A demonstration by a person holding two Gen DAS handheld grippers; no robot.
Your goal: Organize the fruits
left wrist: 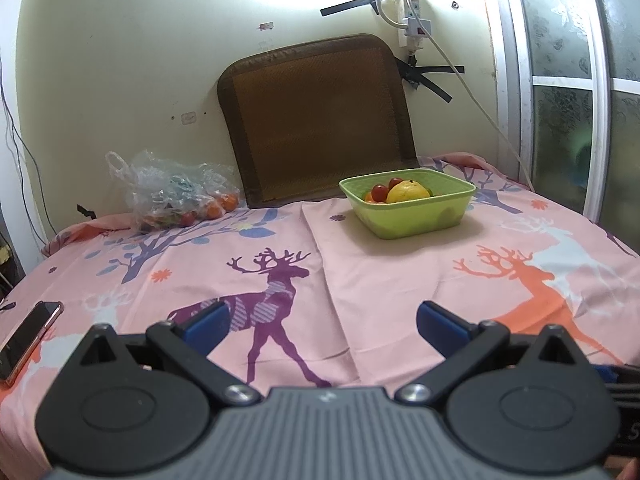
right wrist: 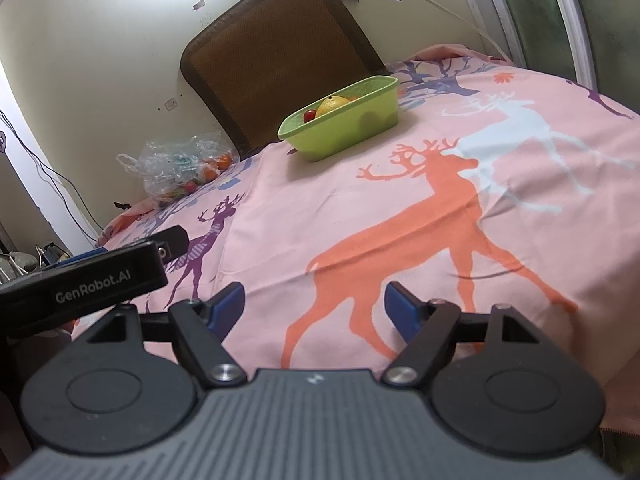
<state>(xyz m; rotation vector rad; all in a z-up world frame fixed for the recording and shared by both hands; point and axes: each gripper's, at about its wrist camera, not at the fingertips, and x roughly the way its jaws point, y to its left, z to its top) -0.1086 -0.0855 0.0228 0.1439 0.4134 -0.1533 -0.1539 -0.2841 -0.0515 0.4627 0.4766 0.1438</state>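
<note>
Green basket (left wrist: 416,220): on pink deer-print cloth (left wrist: 360,280), just in front of brown mat (left wrist: 316,120) leaning on wall. Holds yellow fruit (left wrist: 408,192) w/ small red tomatoes (left wrist: 380,191) touching it.
Plastic bag (left wrist: 172,188): left of basket, by wall; oranges and red fruit inside.
Phone (left wrist: 28,338): near cloth edge, far left of basket.
Left gripper (left wrist: 320,324): jaws apart, empty, well short of basket.
Right gripper (right wrist: 314,306): jaws apart, empty, over cloth.

One green basket (left wrist: 420,220), one yellow citrus fruit (left wrist: 408,192), two cherry tomatoes (left wrist: 379,192), one plastic bag (left wrist: 172,188), one phone (left wrist: 28,336), two hand-held grippers (left wrist: 320,324).
</note>
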